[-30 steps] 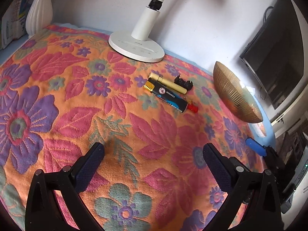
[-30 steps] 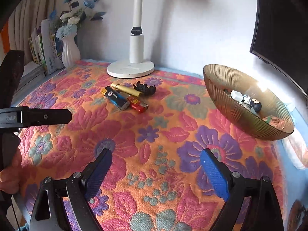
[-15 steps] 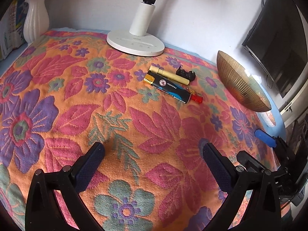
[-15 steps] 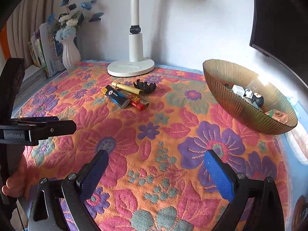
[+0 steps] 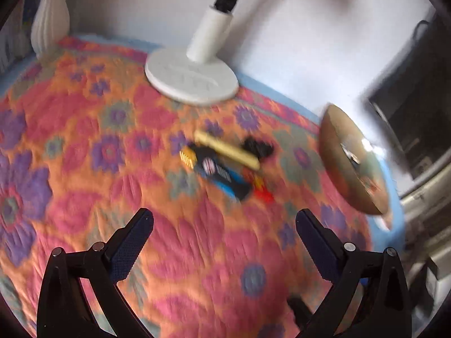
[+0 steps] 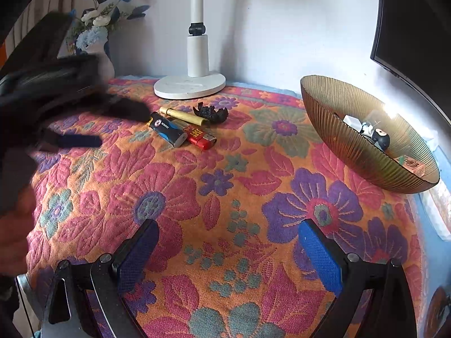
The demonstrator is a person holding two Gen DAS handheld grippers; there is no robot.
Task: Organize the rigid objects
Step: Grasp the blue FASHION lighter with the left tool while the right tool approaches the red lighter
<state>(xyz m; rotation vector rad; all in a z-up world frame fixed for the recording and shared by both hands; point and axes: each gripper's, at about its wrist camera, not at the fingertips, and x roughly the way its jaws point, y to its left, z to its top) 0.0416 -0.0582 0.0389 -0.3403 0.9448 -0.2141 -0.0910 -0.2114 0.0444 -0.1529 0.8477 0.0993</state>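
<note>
Fingers of both the left gripper (image 5: 224, 224) and right gripper (image 6: 228, 235) were spread apart, holding nothing. Ahead on the floral woven cloth (image 6: 180, 197) lay a black-and-blue lighter (image 6: 166, 129), touching a red lighter (image 6: 201, 138), a gold tube (image 6: 183, 115) and a black claw clip (image 6: 210, 112), with a ribbed amber glass bowl (image 6: 338, 138) well apart to their right.

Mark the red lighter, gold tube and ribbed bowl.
red lighter (image 6: 200, 136), right wrist view, on its red body.
gold tube (image 6: 184, 116), right wrist view, mid-length of the barrel.
ribbed bowl (image 6: 338, 138), right wrist view, on its outer wall.
</note>
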